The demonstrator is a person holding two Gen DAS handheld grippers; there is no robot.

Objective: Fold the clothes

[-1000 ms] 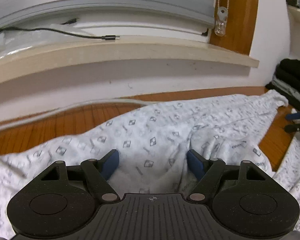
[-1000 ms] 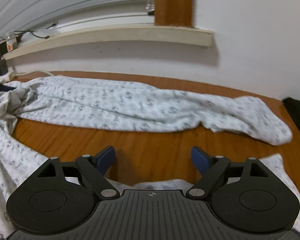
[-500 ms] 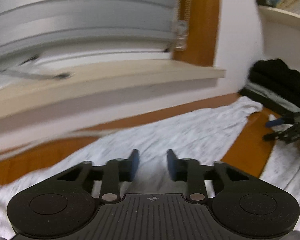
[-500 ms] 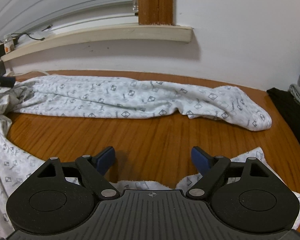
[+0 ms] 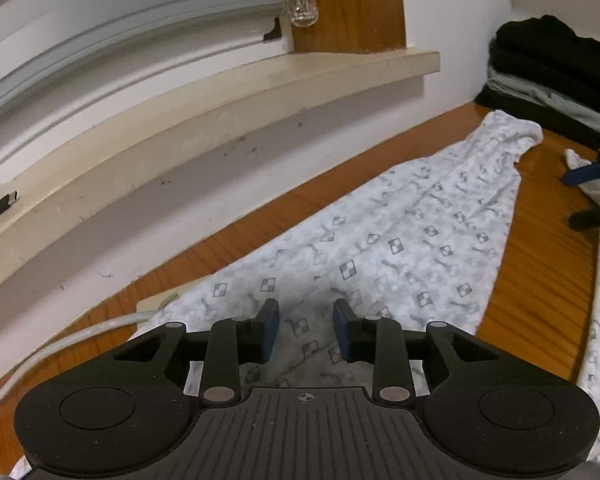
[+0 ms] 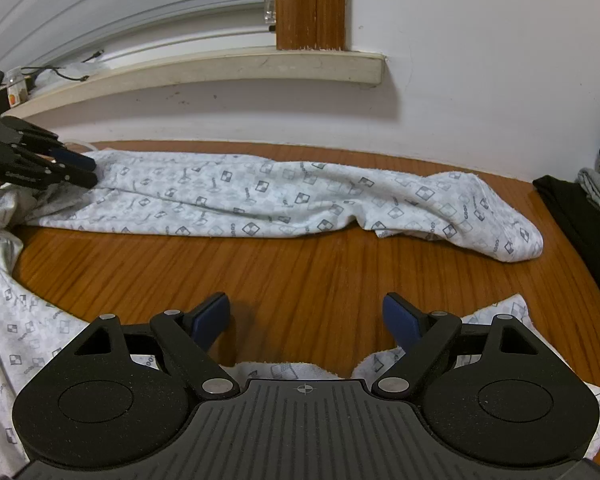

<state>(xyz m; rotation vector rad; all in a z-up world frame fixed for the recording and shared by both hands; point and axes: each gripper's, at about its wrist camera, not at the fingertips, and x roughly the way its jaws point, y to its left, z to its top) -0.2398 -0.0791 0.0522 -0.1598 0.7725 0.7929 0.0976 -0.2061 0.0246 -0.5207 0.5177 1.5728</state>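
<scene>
Desk [image 6: 300, 276]: glossy, varnished wood with a straight grain, seen ahead of the right gripper [image 6: 306, 318]. Garment [image 6: 280, 200]: soft matt printed cloth, creased, beyond that gripper. Gripper body: matt, finely speckled black plastic with blue pads [image 6: 400, 316]. Window sill [image 5: 260, 92] above the left gripper [image 5: 306, 334]: smooth, scuffed, pale.

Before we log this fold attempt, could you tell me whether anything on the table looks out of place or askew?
Nothing is spilled or damaged. The patterned garment is not flat: one leg lies rumpled along the far side of the wooden table, the other trails apart from it toward the near edge. A white cable runs under the cloth near the left gripper.
</scene>
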